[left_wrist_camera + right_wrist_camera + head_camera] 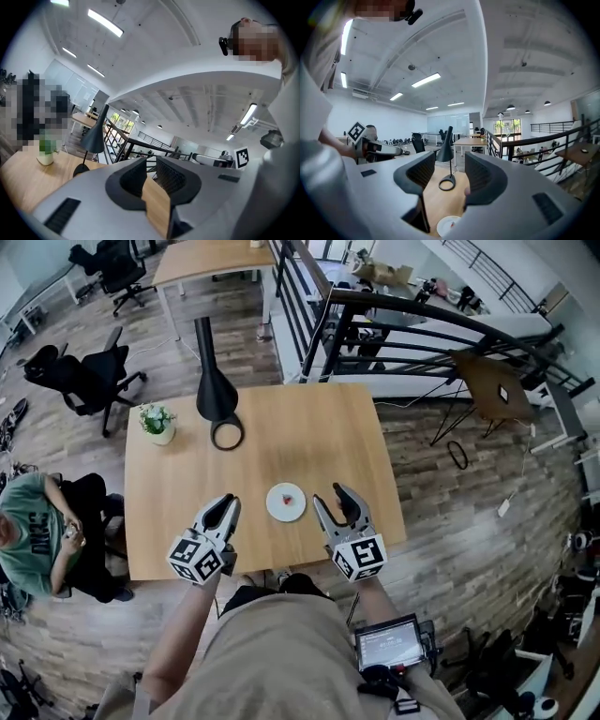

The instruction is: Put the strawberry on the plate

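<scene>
The strawberry (290, 496) lies on the plate (278, 508), near the front edge of the counter (309, 427). The left hand-held gripper (228, 502) and right hand-held gripper (329, 495) flank the plate, each with jaws apart and empty. A lamp (215, 381) stands farther back.

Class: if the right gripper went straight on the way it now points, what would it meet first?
The right gripper would probably meet the black desk lamp, framed between its open fingers; the white plate lies below that line. Depth is uncertain.
</scene>
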